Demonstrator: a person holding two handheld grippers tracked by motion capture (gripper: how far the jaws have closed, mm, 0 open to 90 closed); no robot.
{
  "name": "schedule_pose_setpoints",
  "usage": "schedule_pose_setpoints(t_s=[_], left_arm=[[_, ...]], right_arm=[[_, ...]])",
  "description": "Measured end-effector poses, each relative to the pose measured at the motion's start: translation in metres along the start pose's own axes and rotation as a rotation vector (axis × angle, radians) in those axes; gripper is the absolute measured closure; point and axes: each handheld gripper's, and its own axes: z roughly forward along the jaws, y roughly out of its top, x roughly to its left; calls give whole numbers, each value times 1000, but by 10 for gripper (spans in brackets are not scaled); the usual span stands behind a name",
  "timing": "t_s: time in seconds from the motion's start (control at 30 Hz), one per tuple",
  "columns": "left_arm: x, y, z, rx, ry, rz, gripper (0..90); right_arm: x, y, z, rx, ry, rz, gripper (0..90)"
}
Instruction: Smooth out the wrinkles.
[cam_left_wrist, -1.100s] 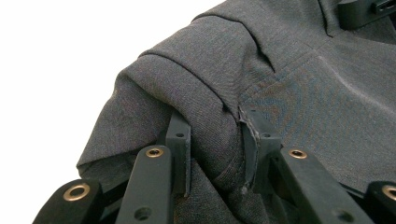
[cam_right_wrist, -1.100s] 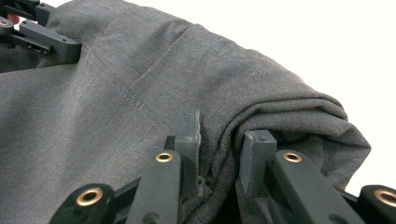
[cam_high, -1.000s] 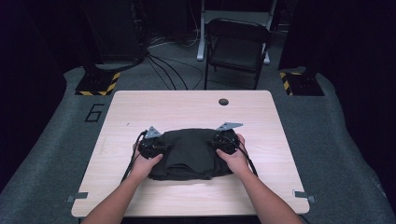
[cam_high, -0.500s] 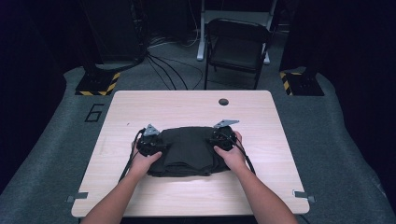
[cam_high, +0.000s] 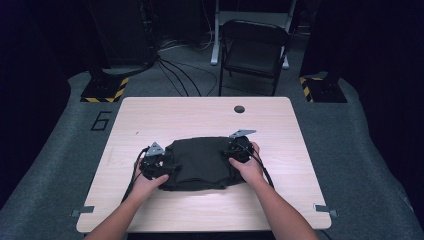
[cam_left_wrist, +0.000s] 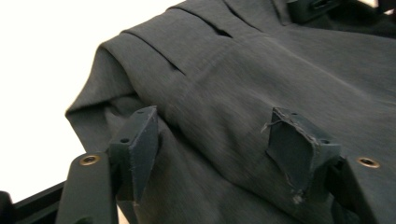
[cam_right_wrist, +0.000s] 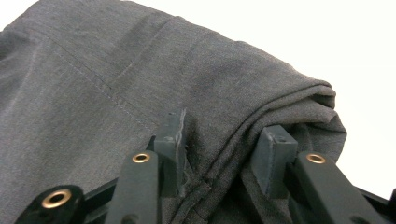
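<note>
One folded dark grey cloth garment (cam_high: 200, 163) lies near the middle of the pale wooden table (cam_high: 165, 115), a little toward my side, stacked in several soft layers with stitched seams across its top. I judge it light, limp and prone to sag or unfold if lifted by a single layer; the weave looks matte, so slipping seems unlikely, and nothing about it is fragile. The thick folded ends, left and right, look like the soundest places to take hold, catching all layers at once.

My left gripper (cam_left_wrist: 219, 144) sits at the garment's left end (cam_high: 156, 161); its jaws have just been opening and stand wide, cloth lying between the pads (cam_left_wrist: 140, 140) without being pinched. My right gripper (cam_right_wrist: 222, 154) is at the right end (cam_high: 239, 149); its jaws have also been opening, and a bunched fold of layered edges sits in the gap, seemingly loose between them rather than clamped.

Bare tabletop surrounds the bundle on every side, with the widest room beyond it toward the small round cable hole (cam_high: 239, 109). The near table edge is closest. A black folding chair (cam_high: 252, 50) stands well beyond the far edge.
</note>
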Motion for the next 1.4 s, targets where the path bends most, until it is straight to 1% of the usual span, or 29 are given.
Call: schedule_pose_setpoints(t_s=[0.03, 0.07, 0.13, 0.17, 0.3, 0.33, 0.4, 0.47, 0.5, 0.53, 0.57, 0.6, 0.63, 0.7, 0.73, 0.77, 0.8, 0.87, 0.93, 1.0, 1.03, 1.07, 1.1, 1.17, 1.2, 1.27, 1.3, 1.33, 1.4], left_arm=[[-2, -2, 0, 10, 2, 4, 322], [-3, -5, 1, 18, 9, 24, 315], [-5, -9, 3, 50, 15, 47, 307], [-4, -12, 3, 50, 18, 54, 305], [-1, -18, 3, 28, 4, 21, 304], [0, -19, 3, 24, 0, 22, 303], [0, -19, 3, 23, 3, 25, 304], [0, -20, 3, 23, 4, 26, 304], [0, -20, 2, 22, 5, 26, 304], [0, -20, 2, 29, 3, 30, 304], [0, -21, 1, 20, 7, 21, 304], [-1, -21, 0, 20, 7, 15, 304], [-1, -21, -1, 22, 8, 22, 304], [-1, -21, -4, 19, 9, 17, 304], [-1, -21, -7, 18, 3, 3, 305], [0, -20, -9, 16, -4, 3, 306], [0, -20, -12, 9, -10, -6, 306], [0, -20, -17, -7, -23, -23, 305], [-1, -19, -22, -17, -21, -22, 306], [-2, -18, -27, -25, -23, -28, 306], [-3, -18, -29, -31, -24, -23, 306], [-5, -18, -32, -36, -29, -35, 306], [-5, -17, -34, -40, -30, -26, 306], [-6, -18, -41, -47, -35, -24, 306], [-7, -19, -44, -53, -39, -32, 306], [-7, -21, -50, -65, -38, -37, 307], [-8, -22, -54, -67, -43, -52, 307], [-7, -23, -57, -77, -39, -49, 307], [-6, -26, -64, -93, -46, -81, 311]], right_arm=[[-1, -1, 0, -4, -2, -5, 574], [-1, -1, 1, 0, -2, 7, 573], [-3, -2, 1, -1, 5, 15, 566], [-3, -2, 1, 1, 5, 27, 561], [-3, -3, -1, -6, -3, 30, 523], [-3, -3, -2, -7, -6, 29, 509], [-3, -4, -4, 3, -1, 51, 450], [-3, -5, -5, 0, 0, 54, 443], [-1, -6, -9, 6, -1, 51, 431], [-1, -6, -9, 6, -1, 51, 431], [0, -7, -11, 4, -2, 45, 430], [1, -8, -14, 1, 2, 52, 429], [2, -9, -17, -1, 6, 45, 427], [3, -12, -23, -3, 6, 44, 424], [3, -14, -27, -7, 8, 36, 423], [4, -16, -30, -8, 8, 42, 421], [4, -17, -33, -7, 8, 44, 420], [5, -21, -39, -17, 11, 34, 419], [7, -25, -45, -21, 8, 42, 417], [10, -29, -50, -22, 3, 32, 414], [11, -30, -53, -24, -2, 26, 414], [12, -31, -55, -29, -7, 17, 412], [14, -31, -58, -26, -8, 9, 410], [16, -33, -65, -29, -11, 0, 404], [17, -34, -69, -29, -11, -7, 399], [19, -38, -76, -29, -10, -5, 389], [20, -40, -80, -29, -11, -17, 386], [21, -43, -84, -29, -13, -20, 386], [22, -50, -92, -28, -20, -27, 386]])
